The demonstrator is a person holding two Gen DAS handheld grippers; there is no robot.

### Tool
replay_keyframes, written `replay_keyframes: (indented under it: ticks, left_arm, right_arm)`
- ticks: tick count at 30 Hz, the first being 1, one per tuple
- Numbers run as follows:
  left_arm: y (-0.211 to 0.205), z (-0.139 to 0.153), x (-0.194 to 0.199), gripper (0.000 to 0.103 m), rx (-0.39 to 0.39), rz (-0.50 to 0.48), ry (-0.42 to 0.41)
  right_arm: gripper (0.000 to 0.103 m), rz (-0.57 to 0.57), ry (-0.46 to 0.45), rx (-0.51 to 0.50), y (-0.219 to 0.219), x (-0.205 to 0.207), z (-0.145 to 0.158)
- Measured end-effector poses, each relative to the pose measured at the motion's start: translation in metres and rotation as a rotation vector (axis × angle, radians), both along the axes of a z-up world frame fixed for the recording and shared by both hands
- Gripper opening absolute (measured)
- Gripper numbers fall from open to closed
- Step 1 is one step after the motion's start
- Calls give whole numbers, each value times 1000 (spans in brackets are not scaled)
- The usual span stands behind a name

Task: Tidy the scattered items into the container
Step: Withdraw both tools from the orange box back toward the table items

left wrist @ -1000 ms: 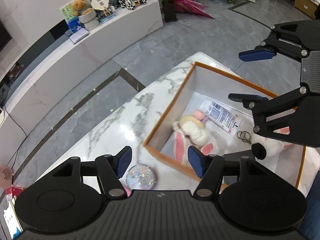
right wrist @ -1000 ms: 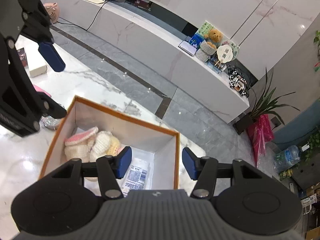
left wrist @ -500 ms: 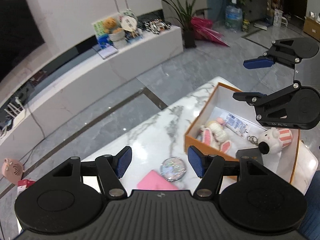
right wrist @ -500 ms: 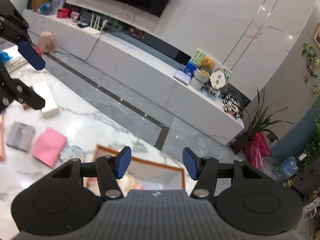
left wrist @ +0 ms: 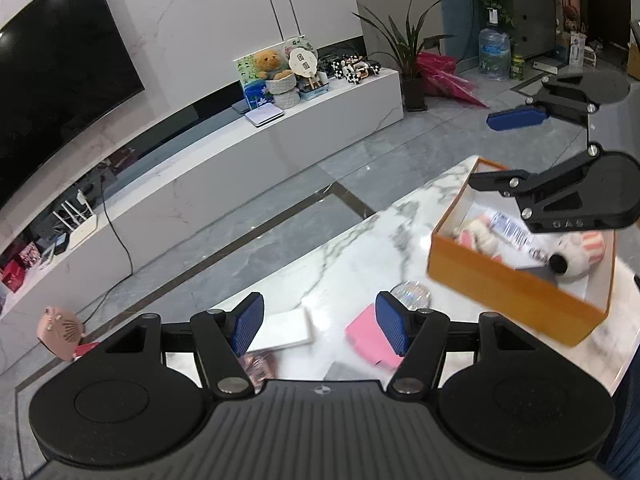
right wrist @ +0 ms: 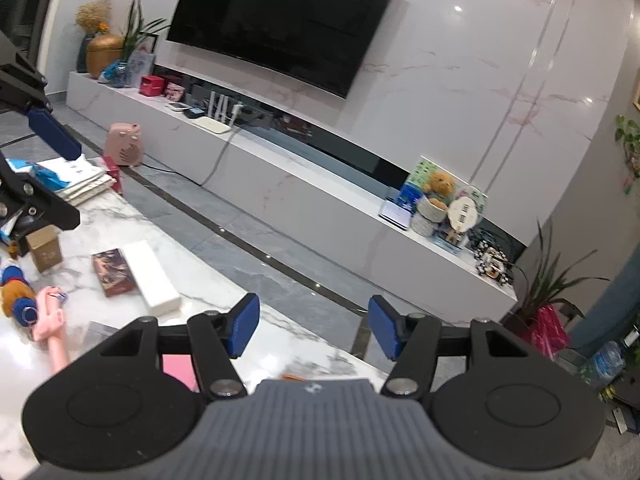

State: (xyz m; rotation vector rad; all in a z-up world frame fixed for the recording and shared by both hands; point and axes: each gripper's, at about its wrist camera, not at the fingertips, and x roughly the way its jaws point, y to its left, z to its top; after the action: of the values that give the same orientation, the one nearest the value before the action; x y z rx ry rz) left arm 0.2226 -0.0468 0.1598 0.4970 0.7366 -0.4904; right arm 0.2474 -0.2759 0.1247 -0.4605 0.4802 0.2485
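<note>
The orange box (left wrist: 516, 292) stands at the table's right end and holds a plush rabbit (left wrist: 476, 236), a printed packet (left wrist: 514, 232) and a white plush with a striped hat (left wrist: 578, 254). My left gripper (left wrist: 320, 328) is open and empty above a pink card (left wrist: 370, 340), a glittery disc (left wrist: 410, 294), a white box (left wrist: 284, 330) and a dark booklet (left wrist: 260, 364). My right gripper (right wrist: 312, 328) hovers over the table's far edge, its jaws opening with nothing between them. In the right wrist view lie the white box (right wrist: 150, 278), the booklet (right wrist: 114, 272) and a pink toy (right wrist: 50, 320).
A brown and blue plush (right wrist: 16, 296), a small cardboard box (right wrist: 44, 248) and a stack of papers (right wrist: 76, 178) sit at the table's left end. Beyond the table edge are grey floor, a pink heater (right wrist: 122, 148) and a long white TV console (right wrist: 280, 184).
Both grippers have risen and drawn away from the orange box. The left now looks over the scattered items beside it. The right view has swung up toward the TV wall.
</note>
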Motion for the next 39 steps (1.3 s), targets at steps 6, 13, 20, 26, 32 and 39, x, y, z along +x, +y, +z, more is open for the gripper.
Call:
replay_keyframes:
  ticks: [6,13,20,26,32,39]
  left_arm:
    - [34,-29,-1,73,105,-47,25]
    - [79,-65,0,73,133,-70,72]
    - [116,-114,-5,73,247,-187,125]
    - [144,-149,1,73,277,-244,188]
    - [159,-181,5,73,295,-326,235]
    - [168,-200,10,73,290,-371,288]
  right_arm:
    - [64,57,25,-6,32,-4,-11]
    - [64,114,77,-3,62,-3,-35]
    - [65,196,161,-30,103,1,-75]
    - [68,264,251,-27,127,-1,-111]
    - [68,303,335,-60,147,1,-151]
    - [68,340,398,-62,175,8,-181]
